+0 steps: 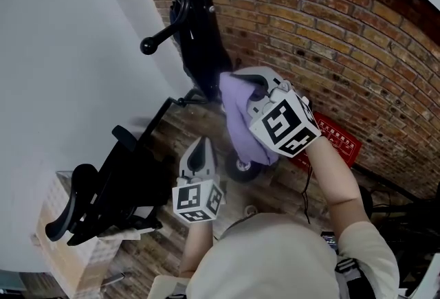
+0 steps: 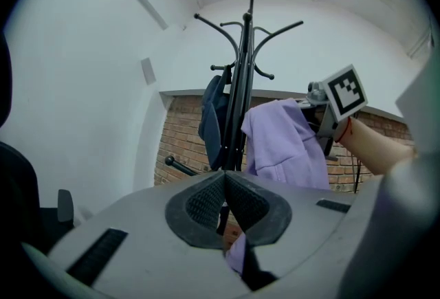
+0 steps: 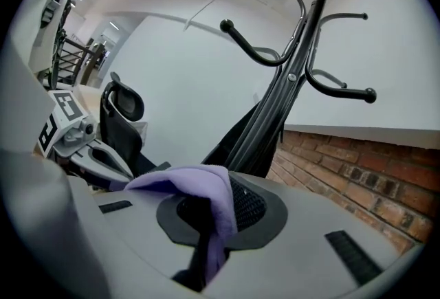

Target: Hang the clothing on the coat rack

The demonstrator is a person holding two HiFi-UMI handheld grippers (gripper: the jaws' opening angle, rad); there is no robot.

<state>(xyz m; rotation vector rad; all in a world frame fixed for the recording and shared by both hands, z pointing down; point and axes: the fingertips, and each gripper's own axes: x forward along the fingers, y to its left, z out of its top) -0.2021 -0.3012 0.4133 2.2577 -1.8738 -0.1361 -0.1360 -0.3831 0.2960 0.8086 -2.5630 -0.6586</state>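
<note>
Purple garment (image 1: 240, 127) hangs bunched from the right gripper (image 1: 260, 82), held up just beside the pole of the black coat rack (image 1: 196, 36) and not on any of its hooks. The right gripper view shows the hold plainly: a fold of the lavender cloth is pinched between the ribbed pads, draped over one jaw and trailing down through the narrow gap. Past the jaws, that view looks up along the rack's curved arms with their ball tips.

From the head view, the left gripper (image 1: 201, 153) sits lower and nearer the person, apart from the cloth. Its own view confirms the jaws are pressed fully together with nothing between them.

Only the left gripper view takes in the whole rack from the side. It shows a dark blue garment (image 2: 213, 119) already hanging against the pole, with the purple one held close on the other side. In the head view that hung garment reads merely as a dark shape against the brick wall (image 1: 330, 36).

The head view alone shows the floor, with a black office chair (image 1: 103, 187) at the person's left and a red sign (image 1: 337, 143) propped at the foot of the bricks.
</note>
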